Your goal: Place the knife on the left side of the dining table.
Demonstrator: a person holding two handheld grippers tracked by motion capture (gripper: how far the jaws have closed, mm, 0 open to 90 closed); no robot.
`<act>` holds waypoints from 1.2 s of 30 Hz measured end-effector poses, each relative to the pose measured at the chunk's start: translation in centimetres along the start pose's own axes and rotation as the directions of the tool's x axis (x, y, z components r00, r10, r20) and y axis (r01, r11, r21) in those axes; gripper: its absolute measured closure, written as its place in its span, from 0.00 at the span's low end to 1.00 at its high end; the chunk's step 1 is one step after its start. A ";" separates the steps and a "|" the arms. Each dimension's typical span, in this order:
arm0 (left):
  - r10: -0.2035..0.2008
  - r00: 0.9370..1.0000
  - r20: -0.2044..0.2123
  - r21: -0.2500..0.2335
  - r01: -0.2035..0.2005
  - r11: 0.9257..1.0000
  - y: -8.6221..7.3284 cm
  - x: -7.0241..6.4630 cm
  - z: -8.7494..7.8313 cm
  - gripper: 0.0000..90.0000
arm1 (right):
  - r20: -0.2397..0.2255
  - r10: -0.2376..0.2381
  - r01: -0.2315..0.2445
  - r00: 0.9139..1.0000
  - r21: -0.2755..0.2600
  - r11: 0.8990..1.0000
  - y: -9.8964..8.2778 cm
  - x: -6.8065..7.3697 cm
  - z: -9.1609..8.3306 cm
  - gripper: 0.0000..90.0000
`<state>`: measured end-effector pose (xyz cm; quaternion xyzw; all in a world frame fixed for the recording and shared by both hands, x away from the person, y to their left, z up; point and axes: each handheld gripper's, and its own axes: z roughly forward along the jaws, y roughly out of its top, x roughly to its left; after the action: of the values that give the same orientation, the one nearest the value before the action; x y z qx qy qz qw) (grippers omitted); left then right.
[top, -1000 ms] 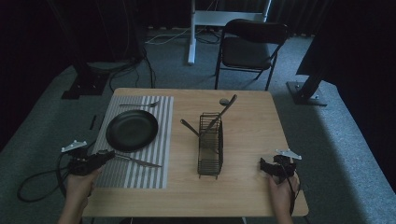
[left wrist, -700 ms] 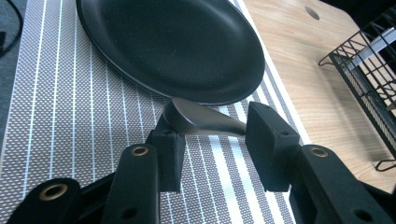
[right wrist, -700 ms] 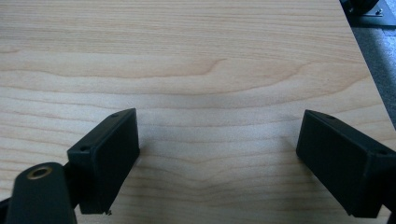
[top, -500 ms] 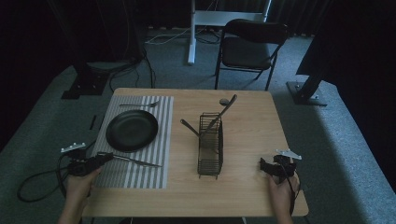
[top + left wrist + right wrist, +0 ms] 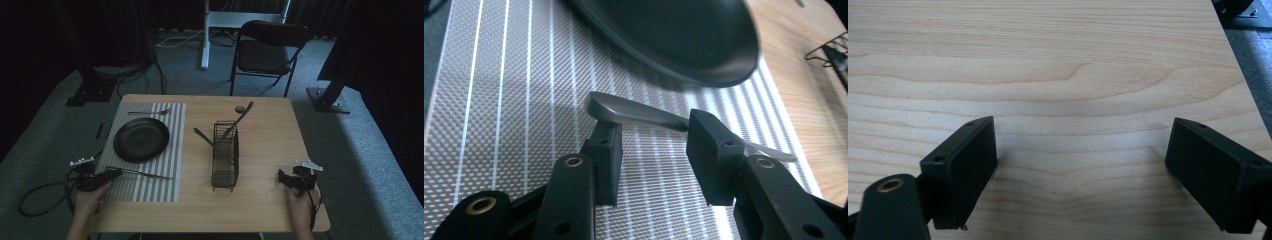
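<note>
Broadly, the wooden counter [image 5: 270, 150] is seen carrying a striped placemat [image 5: 150, 170], on which a black plate [image 5: 141, 139] is set. A wire rack [image 5: 225, 155] is stood near the middle. A knife [image 5: 639, 114] is laid on the placemat just beside the plate, its handle lying between the partly spread left tongs [image 5: 651, 145], unpinched. The right tongs [image 5: 1080, 165] are held wide apart over bare wood.

A slim silver table knife [image 5: 639, 116] lies flat on a grey striped placemat [image 5: 499, 100]. It rests just beside a black plate [image 5: 684, 35].
</note>
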<state>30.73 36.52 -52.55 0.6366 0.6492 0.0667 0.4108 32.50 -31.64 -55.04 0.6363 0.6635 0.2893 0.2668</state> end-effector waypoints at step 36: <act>0.235 0.950 -0.208 -0.088 -0.257 0.962 -5.2 -3.9 0.0 0.34 | 0.001 0.001 -0.001 1.000 -0.001 1.000 0.0 0.0 0.0 0.14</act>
<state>26.08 32.14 -53.96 0.6783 0.5971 0.2167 0.3693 32.48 -31.63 -55.05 0.6367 0.6629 0.2896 0.2671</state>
